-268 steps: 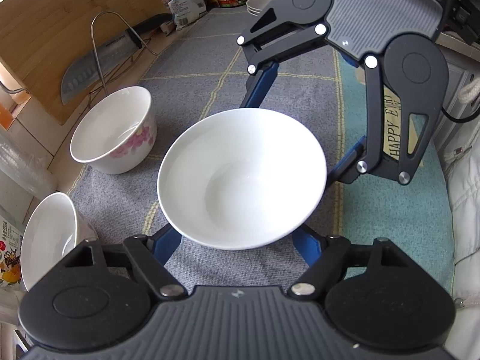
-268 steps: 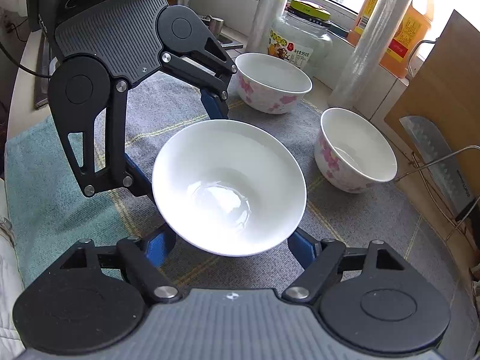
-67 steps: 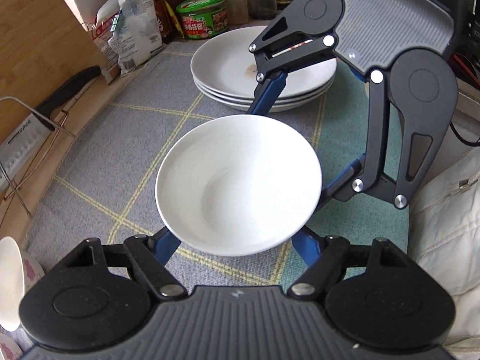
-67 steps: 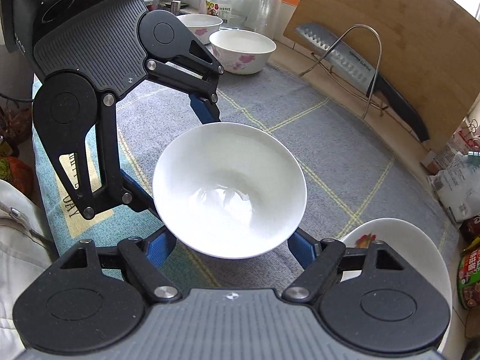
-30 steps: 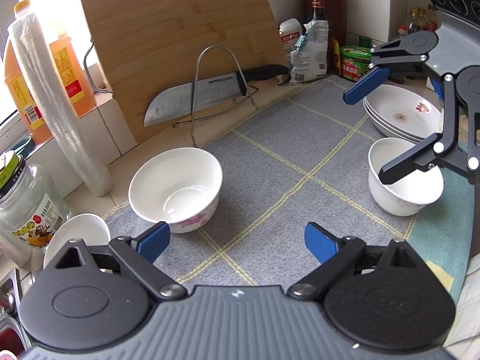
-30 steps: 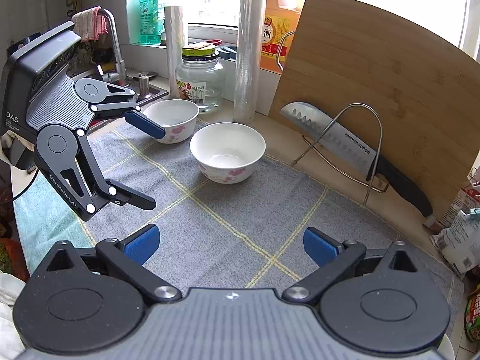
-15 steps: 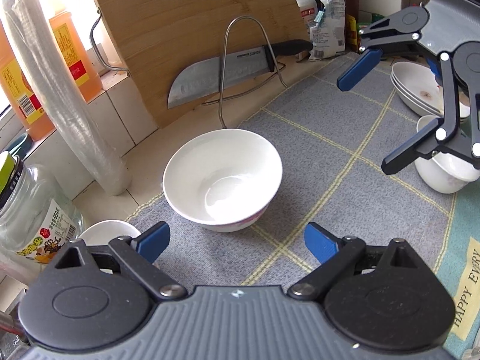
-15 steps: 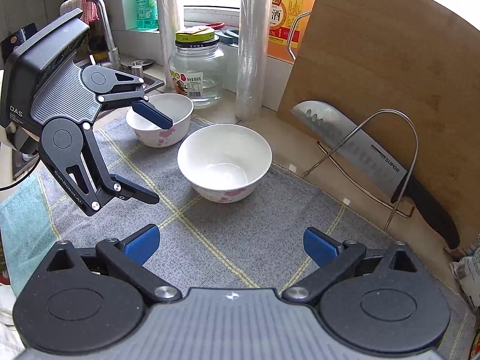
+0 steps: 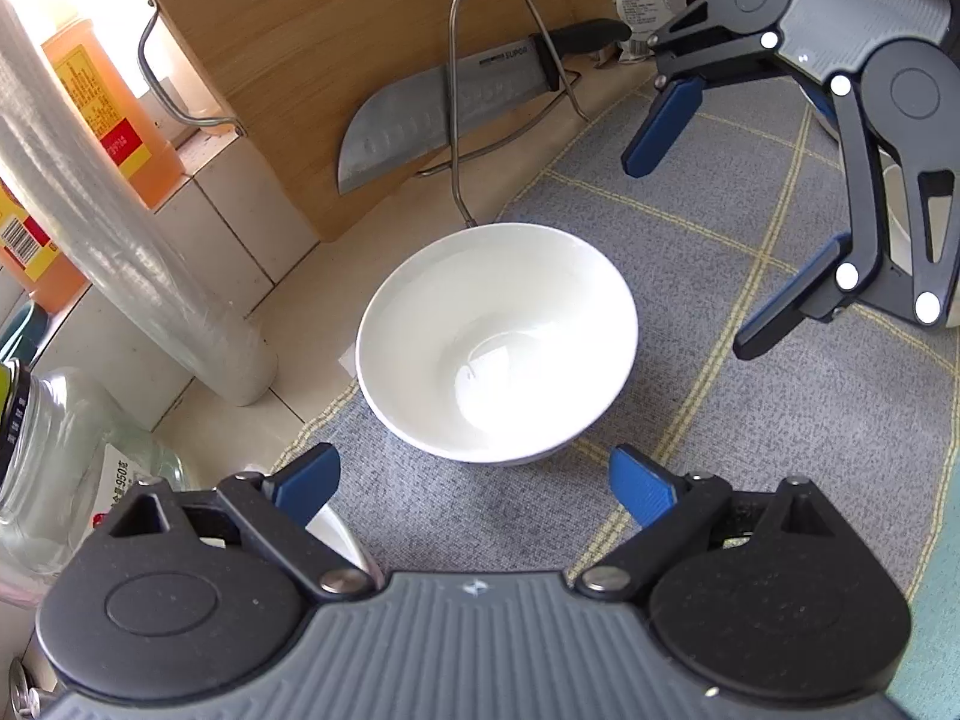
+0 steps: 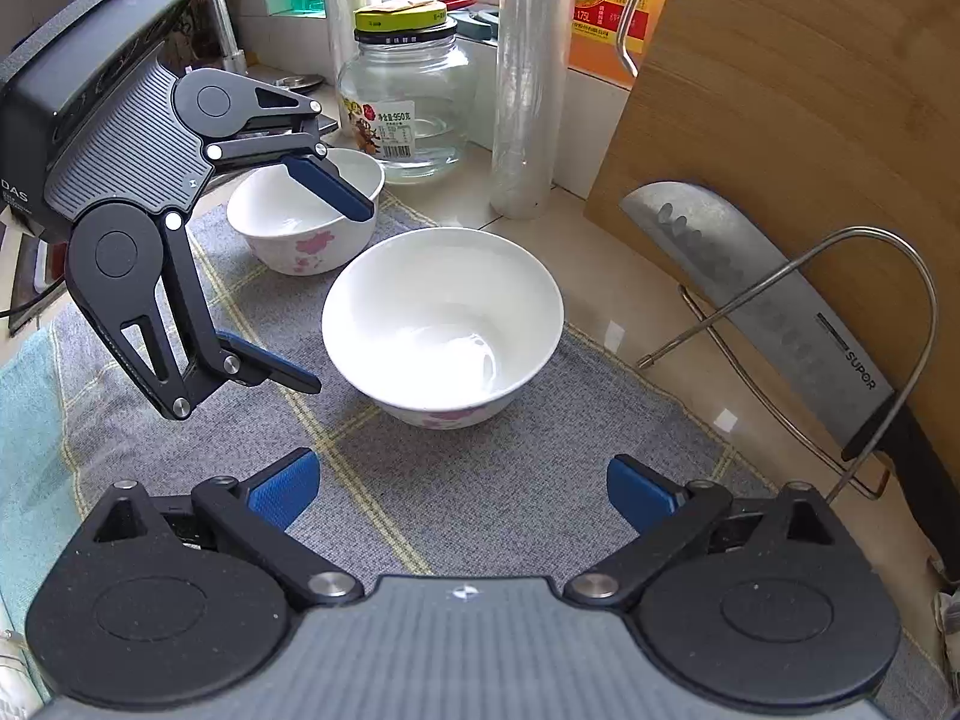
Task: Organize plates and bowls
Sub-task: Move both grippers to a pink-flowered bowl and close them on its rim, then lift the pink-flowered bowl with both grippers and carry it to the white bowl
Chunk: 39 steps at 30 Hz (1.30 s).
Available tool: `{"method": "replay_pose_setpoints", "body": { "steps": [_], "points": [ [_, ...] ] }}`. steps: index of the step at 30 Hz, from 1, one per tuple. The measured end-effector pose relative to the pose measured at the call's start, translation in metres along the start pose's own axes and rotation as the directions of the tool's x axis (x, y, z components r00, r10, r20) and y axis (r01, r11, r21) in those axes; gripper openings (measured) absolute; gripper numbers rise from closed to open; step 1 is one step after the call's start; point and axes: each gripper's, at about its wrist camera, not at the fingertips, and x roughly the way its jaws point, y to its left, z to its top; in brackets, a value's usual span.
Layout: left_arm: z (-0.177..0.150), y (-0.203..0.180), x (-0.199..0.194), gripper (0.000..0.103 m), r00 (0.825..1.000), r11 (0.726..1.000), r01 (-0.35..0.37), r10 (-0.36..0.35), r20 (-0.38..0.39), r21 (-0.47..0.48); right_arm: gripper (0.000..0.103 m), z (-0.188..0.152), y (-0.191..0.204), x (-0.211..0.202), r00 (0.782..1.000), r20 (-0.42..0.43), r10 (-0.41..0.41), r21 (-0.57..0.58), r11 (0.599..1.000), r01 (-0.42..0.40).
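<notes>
Two grippers, left gripper [image 9: 474, 477] and right gripper [image 10: 459, 489], hang with fingers spread and empty, one bowl [image 10: 443, 321] on the cloth [image 10: 540, 480] just ahead between them, apparently lining up a two-sided lift.

clear: grey mat [image 10: 480, 498] before bowl [image 10: 441, 315] | blocked behind: film roll [image 10: 528, 78], knife rack [image 10: 798, 312]
</notes>
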Motion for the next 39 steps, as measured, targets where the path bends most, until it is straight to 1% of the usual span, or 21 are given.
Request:
{"method": "replay_pose_setpoints", "body": {
  "steps": [3, 8, 20, 25, 26, 27, 30, 33, 39],
  "points": [
    [0.001, 0.001, 0.004, 0.096, 1.000, 1.000, -0.002, 0.002, -0.008, 0.025, 0.103, 0.005, -0.001, 0.008, 1.000, -0.008, 0.006, -0.017, 1.000, -0.006],
    [0.004, 0.006, 0.011, 0.096, 1.000, 0.999, 0.007, -0.007, -0.012, 0.035, 0.103, 0.013, 0.000, 0.020, 1.000, -0.018, 0.021, -0.042, 0.999, -0.021],
    [0.008, 0.010, 0.024, 0.095, 0.999, 0.995, 0.034, -0.031, -0.030, 0.091, 0.103, 0.021, 0.002, 0.043, 0.999, -0.040, 0.011, -0.116, 0.993, -0.015],
    [0.010, 0.013, 0.028, 0.095, 0.998, 0.994, 0.051, -0.049, -0.032, 0.099, 0.097, 0.023, 0.005, 0.046, 0.999, -0.043, 0.008, -0.159, 0.987, -0.015],
    [0.011, 0.013, 0.029, 0.093, 0.998, 0.993, 0.056, -0.053, -0.032, 0.100, 0.095, 0.024, 0.007, 0.046, 0.999, -0.042, 0.008, -0.167, 0.986, -0.015],
    [0.011, 0.014, 0.029, 0.093, 0.998, 0.993, 0.062, -0.060, -0.032, 0.099, 0.093, 0.024, 0.007, 0.047, 0.999, -0.042, 0.008, -0.172, 0.985, -0.015],
    [0.011, 0.015, 0.029, 0.091, 0.997, 0.992, 0.077, -0.074, -0.032, 0.098, 0.088, 0.026, 0.009, 0.048, 0.999, -0.039, 0.015, -0.184, 0.983, -0.022],
    [0.010, 0.014, 0.027, 0.088, 0.996, 0.991, 0.088, -0.085, -0.028, 0.104, 0.087, 0.026, 0.011, 0.045, 0.999, -0.026, 0.027, -0.191, 0.981, -0.032],
    [0.009, 0.014, 0.026, 0.084, 0.995, 0.989, 0.098, -0.096, -0.022, 0.115, 0.085, 0.026, 0.010, 0.044, 0.999, -0.022, 0.027, -0.189, 0.982, -0.031]
  ]
}}
